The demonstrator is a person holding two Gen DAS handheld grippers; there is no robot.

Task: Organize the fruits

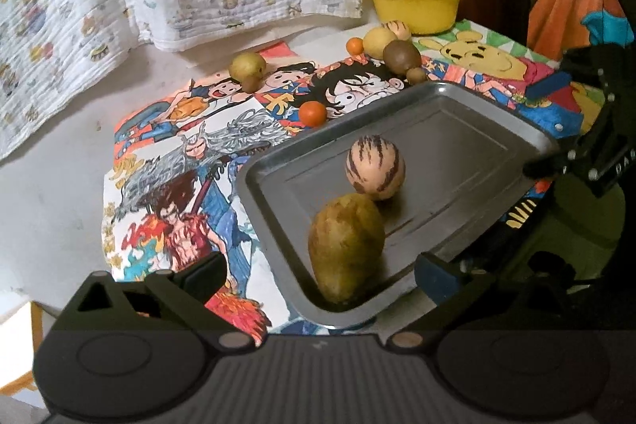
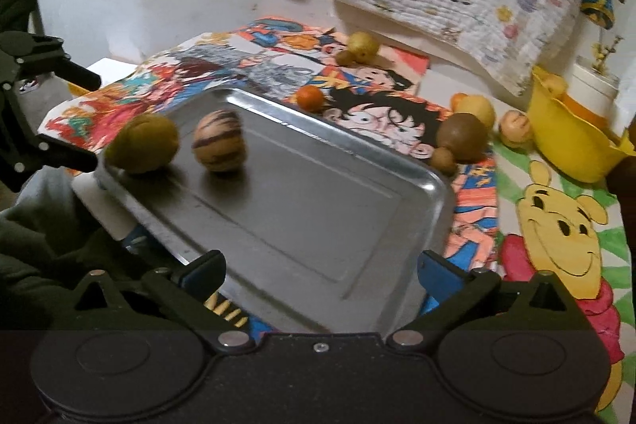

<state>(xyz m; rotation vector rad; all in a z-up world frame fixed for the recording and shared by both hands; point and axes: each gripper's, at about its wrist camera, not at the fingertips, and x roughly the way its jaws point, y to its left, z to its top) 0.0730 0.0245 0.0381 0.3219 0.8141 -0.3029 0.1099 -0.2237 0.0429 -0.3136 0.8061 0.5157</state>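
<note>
A metal tray (image 1: 469, 130) (image 2: 310, 209) lies on the cartoon-print cloth. In it sit a greenish-yellow pear-like fruit (image 1: 346, 249) (image 2: 143, 144) and a striped round fruit (image 1: 375, 167) (image 2: 218, 140). My left gripper (image 1: 318, 271) is open, its jaws wide on either side of the greenish fruit at the tray's near corner. My right gripper (image 2: 320, 269) is open and empty over the tray's near edge. Loose fruit lies beyond the tray: a small orange (image 1: 313, 113) (image 2: 310, 97), a brown kiwi (image 1: 401, 55) (image 2: 463, 137), and a yellow fruit (image 1: 379, 40) (image 2: 479, 108).
A yellow bowl (image 1: 415, 6) (image 2: 572, 142) holding a fruit and a white cup stands at the back. Another green fruit (image 1: 247, 65) (image 2: 361, 46) and a second striped fruit (image 1: 397, 28) lie on the cloth. Printed cloths hang on the wall behind.
</note>
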